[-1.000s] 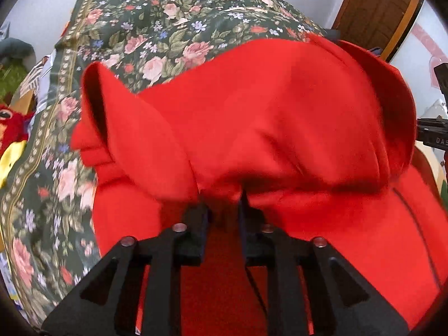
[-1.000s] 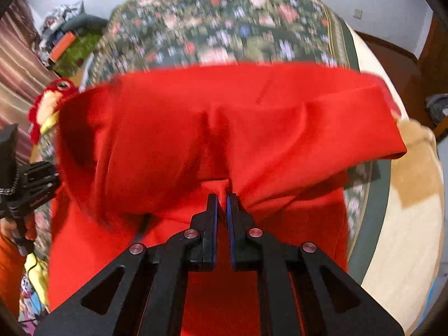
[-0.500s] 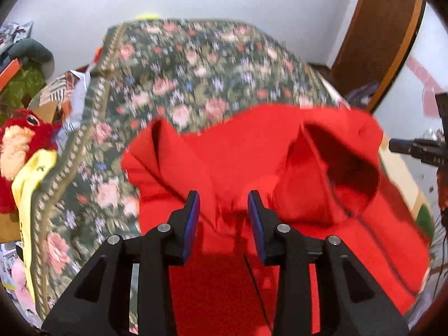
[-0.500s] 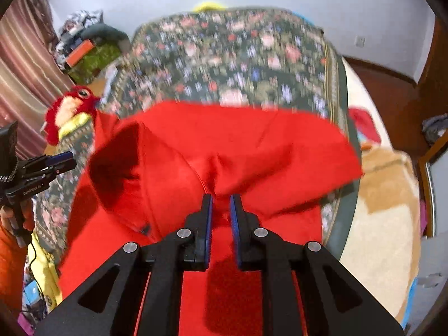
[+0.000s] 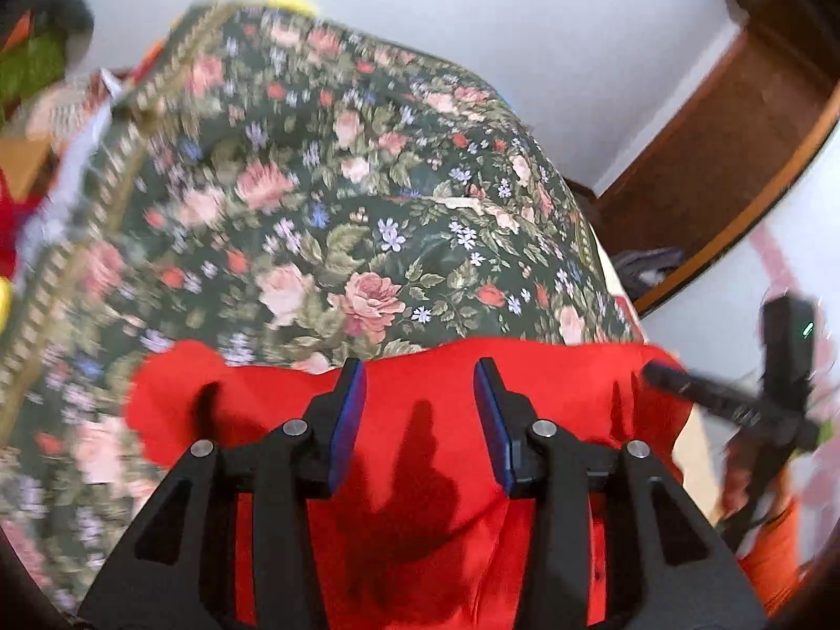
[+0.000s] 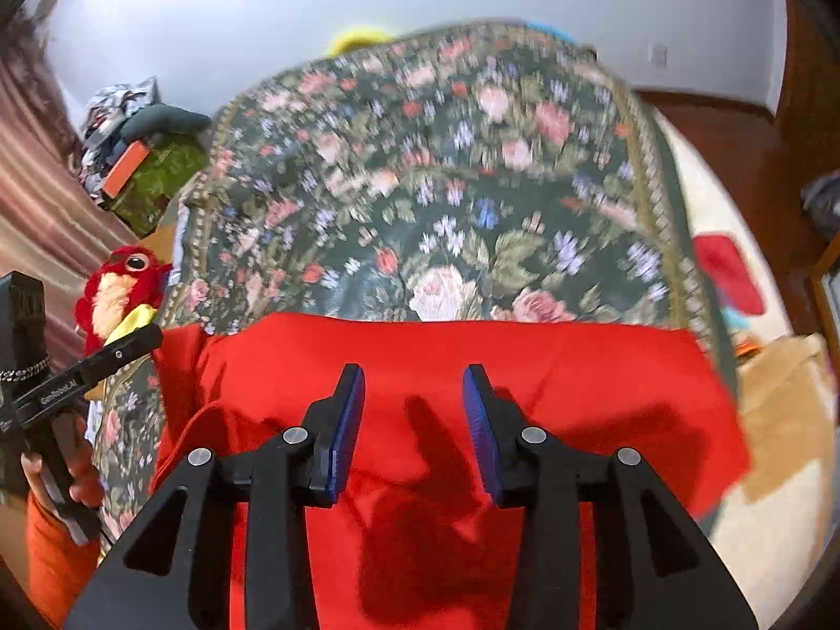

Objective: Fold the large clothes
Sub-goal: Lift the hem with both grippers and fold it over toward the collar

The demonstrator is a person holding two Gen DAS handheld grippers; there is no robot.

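A large red garment [image 5: 420,451] lies folded on the near end of a floral bed cover [image 5: 325,220]. My left gripper [image 5: 420,373] is open and empty, just above the garment's far folded edge. In the right wrist view the same red garment [image 6: 525,378] lies flat with its folded edge toward the bed's middle. My right gripper [image 6: 413,375] is open and empty above it. The right gripper also shows at the right edge of the left wrist view [image 5: 735,404], and the left gripper at the left edge of the right wrist view [image 6: 79,373].
The floral bed cover [image 6: 446,199] fills the far half. A red plush toy [image 6: 123,289] and a pile of clutter [image 6: 142,157] lie left of the bed. A wooden door [image 5: 735,147] stands at the right. A beige mattress edge [image 6: 777,420] shows at the right.
Both grippers have let go of the red garment and opened wide. The lifted fold has dropped flat onto the lower layer. Both cameras have tilted up and drawn back.
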